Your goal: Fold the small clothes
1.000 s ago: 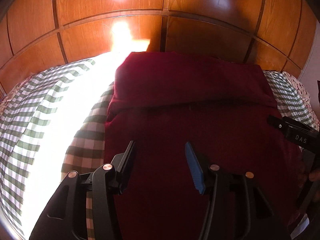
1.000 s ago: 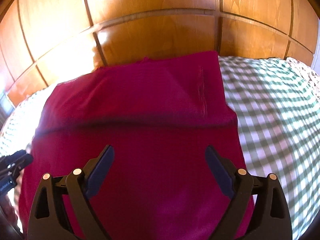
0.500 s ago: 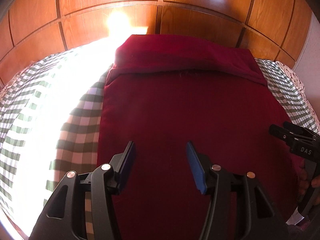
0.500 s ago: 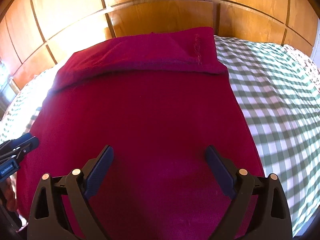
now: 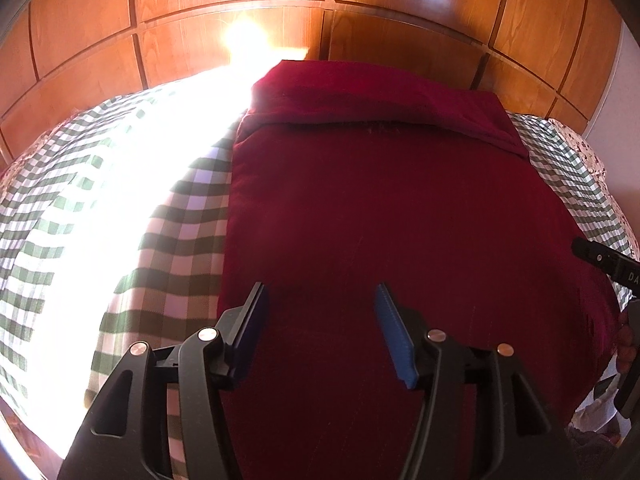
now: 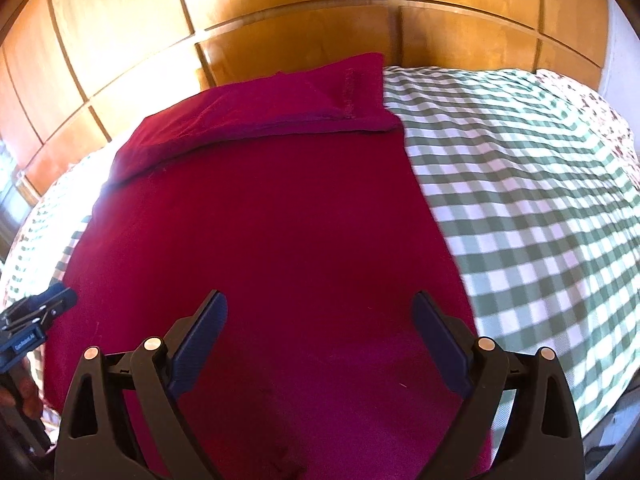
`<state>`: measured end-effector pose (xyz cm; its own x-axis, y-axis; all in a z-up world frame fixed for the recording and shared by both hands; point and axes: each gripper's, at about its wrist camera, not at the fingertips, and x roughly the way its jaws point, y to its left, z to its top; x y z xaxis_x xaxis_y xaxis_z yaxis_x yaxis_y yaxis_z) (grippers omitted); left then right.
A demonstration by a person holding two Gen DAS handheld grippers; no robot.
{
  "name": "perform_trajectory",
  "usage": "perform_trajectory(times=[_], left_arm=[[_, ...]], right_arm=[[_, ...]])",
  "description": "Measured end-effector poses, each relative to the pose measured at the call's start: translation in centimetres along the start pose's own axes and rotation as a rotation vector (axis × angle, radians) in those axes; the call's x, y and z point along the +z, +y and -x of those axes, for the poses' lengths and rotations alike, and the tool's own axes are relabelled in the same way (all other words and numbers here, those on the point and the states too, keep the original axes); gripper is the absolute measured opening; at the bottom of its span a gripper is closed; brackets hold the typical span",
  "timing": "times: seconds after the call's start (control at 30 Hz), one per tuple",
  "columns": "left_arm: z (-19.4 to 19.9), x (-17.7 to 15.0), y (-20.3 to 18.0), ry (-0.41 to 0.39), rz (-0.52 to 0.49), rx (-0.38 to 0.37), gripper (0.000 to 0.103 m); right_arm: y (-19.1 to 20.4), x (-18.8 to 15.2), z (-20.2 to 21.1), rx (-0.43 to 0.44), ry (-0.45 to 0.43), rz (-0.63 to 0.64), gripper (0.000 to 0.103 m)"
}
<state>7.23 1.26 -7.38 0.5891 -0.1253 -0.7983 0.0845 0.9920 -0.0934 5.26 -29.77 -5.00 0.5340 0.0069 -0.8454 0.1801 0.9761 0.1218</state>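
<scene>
Dark red garment [image 5: 384,216]: spread flat on green-and-white checked bedspread [image 5: 176,216]; far edge folded back on itself into a band lying toward wooden panelled headboard [image 5: 400,12]; strong sun glare on bedspread beside garment's left edge.

Left gripper [image 5: 320,320]: held above near part of garment, toward its left edge; jaws partly apart, just been opening; blue pads [image 5: 394,336] clear of cloth, nothing clamped between them.

Right gripper [image 6: 320,336]: held above near part of garment, toward its right edge; jaws spread wide, wider than left gripper's; garment beneath and between fingers, not pinched. Also seen at right edge of left wrist view, over garment's right border.

Fingers of a hand [image 5: 624,340]: partly seen beside garment's near right corner.
</scene>
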Motion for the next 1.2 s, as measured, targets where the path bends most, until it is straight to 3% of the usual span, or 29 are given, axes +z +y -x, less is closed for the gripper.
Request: perform_trajectory(times=[0.47,0.67,0.87,0.93,0.97,1.03,1.07,1.2], left_arm=[[3.4,-2.9,4.7,0.024,0.019,-0.001,0.059],[4.2,-5.1,6.6,0.093,0.013,-0.084,0.056],[4.8,-6.1,5.7,0.142,-0.049,-0.215,0.044],[4.5,-6.4,5.4,0.162,-0.067,-0.216,0.033],[4.5,-6.3,5.3,0.164,-0.073,-0.221,0.020],[5.0,-6.0,5.2,0.154,-0.083,-0.246,0.012],[5.2,-5.8,5.0,0.146,-0.081,-0.258,0.011],[6.0,-4.2,7.2,0.126,0.037,-0.385,0.011]], right_arm=[[-4.6,-2.2,2.7,-0.057,0.008,-0.088,0.093],[-6.8,-4.3,3.3,-0.013,0.059,-0.146,0.092],[-6.6,-6.1,3.5,0.030,0.126,-0.119,0.067],[-6.2,-6.6,3.5,0.042,0.136,-0.099,0.052],[-6.1,-6.6,3.5,0.044,0.140,-0.093,0.049],[-5.8,-6.5,3.6,0.058,0.149,-0.073,0.023],[-5.6,-6.4,3.7,0.068,0.153,-0.068,0.016],[-4.7,-5.1,5.0,0.144,0.126,-0.054,0.010]])
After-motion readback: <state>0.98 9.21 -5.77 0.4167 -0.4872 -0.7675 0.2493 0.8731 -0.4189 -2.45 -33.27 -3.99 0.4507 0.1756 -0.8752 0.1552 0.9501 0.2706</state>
